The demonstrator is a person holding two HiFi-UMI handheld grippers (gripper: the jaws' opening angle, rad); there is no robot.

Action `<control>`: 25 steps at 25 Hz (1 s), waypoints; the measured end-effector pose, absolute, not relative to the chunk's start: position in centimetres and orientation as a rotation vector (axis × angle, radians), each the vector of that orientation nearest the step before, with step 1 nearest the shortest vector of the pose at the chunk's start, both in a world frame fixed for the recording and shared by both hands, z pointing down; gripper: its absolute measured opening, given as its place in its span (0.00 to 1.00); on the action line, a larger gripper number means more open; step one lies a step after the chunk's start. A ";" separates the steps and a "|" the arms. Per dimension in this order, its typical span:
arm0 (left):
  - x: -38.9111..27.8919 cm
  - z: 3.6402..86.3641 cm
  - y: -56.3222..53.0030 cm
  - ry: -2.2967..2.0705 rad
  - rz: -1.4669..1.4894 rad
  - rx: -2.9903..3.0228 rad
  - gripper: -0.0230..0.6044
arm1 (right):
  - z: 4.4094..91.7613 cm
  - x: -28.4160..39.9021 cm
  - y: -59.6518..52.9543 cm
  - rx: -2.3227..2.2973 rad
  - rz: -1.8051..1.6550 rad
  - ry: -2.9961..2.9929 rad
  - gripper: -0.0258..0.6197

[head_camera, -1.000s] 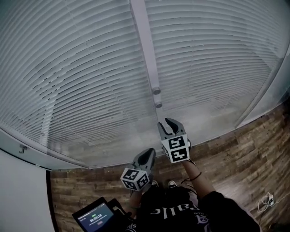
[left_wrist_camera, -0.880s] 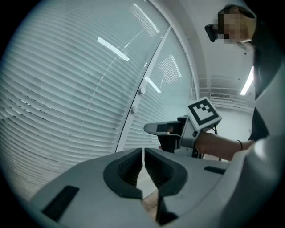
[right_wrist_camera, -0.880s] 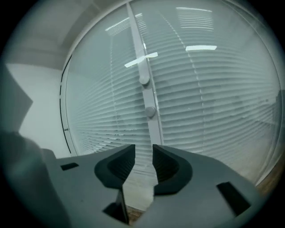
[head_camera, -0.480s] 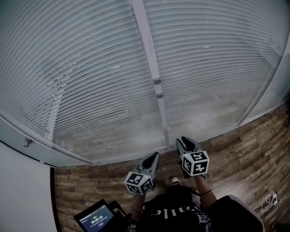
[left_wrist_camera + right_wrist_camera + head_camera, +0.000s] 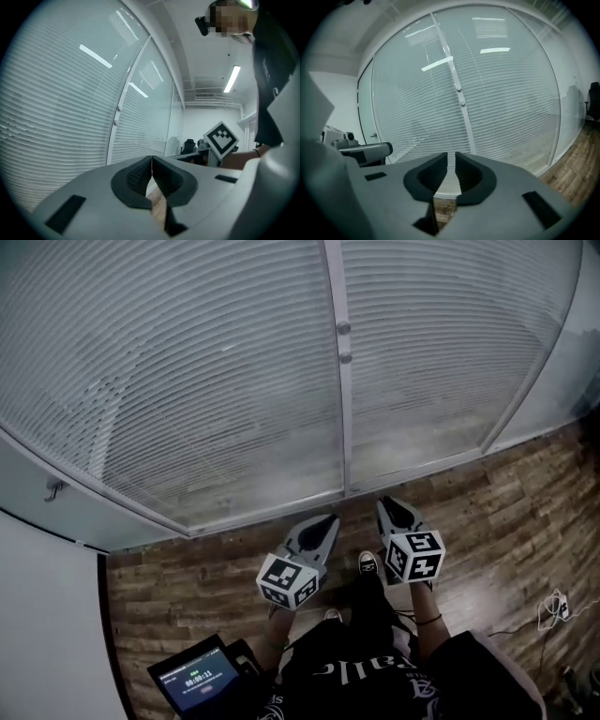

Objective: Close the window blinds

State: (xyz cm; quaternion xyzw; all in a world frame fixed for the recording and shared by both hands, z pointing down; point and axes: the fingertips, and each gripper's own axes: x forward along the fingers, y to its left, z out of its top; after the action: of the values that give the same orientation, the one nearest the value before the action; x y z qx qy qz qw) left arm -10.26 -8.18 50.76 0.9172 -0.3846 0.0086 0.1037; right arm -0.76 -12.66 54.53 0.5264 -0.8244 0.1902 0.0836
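Observation:
White slatted blinds (image 5: 187, 381) hang behind the glass on both sides of a white upright post (image 5: 347, 427). Two small round knobs (image 5: 343, 327) sit on that post, one above the other; the right gripper view shows the knobs (image 5: 459, 89) too. My left gripper (image 5: 330, 518) is held low near my body, jaws shut with nothing in them (image 5: 152, 159). Beside it my right gripper (image 5: 384, 503) points at the foot of the window. Its jaws are closing, with a narrow gap and nothing between them (image 5: 451, 157). Both are well short of the glass.
Wood-look floor (image 5: 506, 502) runs along the window's base. A small screen on a stand (image 5: 197, 678) is at my lower left, beside a white wall (image 5: 47, 615). A door handle (image 5: 53, 488) shows at the left. A cable (image 5: 555, 604) lies on the floor at right.
My right gripper has dropped from just below the knobs to beside my body, and its jaws have narrowed. The left gripper stayed low. I stand farther back from the window.

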 end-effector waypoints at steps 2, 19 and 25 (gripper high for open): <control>-11.1 51.0 -5.3 -1.136 0.050 2.728 0.04 | 54.3 -1.4 -9.4 1.600 0.572 -2.461 0.14; -5.3 51.8 17.2 -1.152 0.002 2.694 0.04 | 54.5 2.6 15.3 1.552 0.667 -2.535 0.14; 1.0 52.8 28.0 -1.168 -0.034 2.624 0.04 | 55.1 8.0 26.0 1.478 0.634 -2.537 0.11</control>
State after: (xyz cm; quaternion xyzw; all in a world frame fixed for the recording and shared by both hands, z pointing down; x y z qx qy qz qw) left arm 1.04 28.00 52.77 0.9052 -0.4031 -0.0117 0.1340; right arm 8.02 25.99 55.11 0.4908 -0.8426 0.2105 0.0689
